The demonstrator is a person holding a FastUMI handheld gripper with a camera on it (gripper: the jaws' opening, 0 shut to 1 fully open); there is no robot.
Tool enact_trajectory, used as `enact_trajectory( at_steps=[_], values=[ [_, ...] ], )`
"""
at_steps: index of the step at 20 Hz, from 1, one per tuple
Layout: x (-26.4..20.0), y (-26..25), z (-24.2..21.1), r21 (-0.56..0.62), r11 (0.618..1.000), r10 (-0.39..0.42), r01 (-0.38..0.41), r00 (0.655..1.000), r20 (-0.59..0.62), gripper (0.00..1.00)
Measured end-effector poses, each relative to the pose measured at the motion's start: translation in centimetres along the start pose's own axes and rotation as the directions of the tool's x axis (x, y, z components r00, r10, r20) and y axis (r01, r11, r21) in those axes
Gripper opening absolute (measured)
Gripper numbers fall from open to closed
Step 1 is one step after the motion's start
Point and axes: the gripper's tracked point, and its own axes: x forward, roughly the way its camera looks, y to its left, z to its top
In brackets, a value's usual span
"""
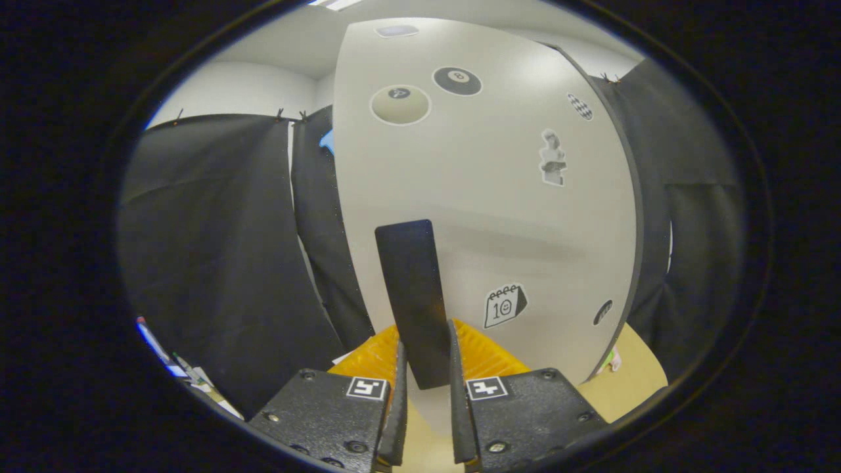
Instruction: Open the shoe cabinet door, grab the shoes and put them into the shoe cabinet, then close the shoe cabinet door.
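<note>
— One large pale grey cabinet door (486,197), flat and smooth, is seen straight ahead of the gripper (426,355), with black cloth hung to either side of it. How is the door marked?

— Several stickers are spread over it: a black eight-ball sticker (457,81) and a pale round ball sticker (400,104) near the top, a small bust sticker (553,157) further down to the right, and a calendar sticker (504,305) low down, just right of the handle.

— What is held?

— A long flat black handle (412,289) is fixed upright on the door. Its lower end is set between the two fingers, and both fingers are pressed against its sides, so the jaws are clamped on it.

— Is the door open or closed?

— That cannot be told with certainty; the right edge of the door is seen as a dark line against the cloth, and a strip of tan wooden surface (634,374) is visible below it.

— Anything else near the fingers?

— An orange ribbed surface (486,358) is seen just behind the fingertips, at the foot of the door. What it belongs to cannot be told. No more can be made out of the cabinet's inside.
</note>
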Motion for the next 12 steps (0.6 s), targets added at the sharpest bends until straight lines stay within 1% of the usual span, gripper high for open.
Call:
enact_trajectory(
  at_steps=[3,5,12],
  values=[
    [-1.2,-0.6,-0.2,0.009,0.999,0.033,-0.033,0.999,-0.007,0.31],
    [-2.1,-1.2,-0.3,0.009,0.999,0.035,-0.035,0.999,-0.011,0.31],
    [-5.1,-3.6,-0.3,0.022,0.999,-0.031,0.031,0.999,0.004,0.30]
  ],
)
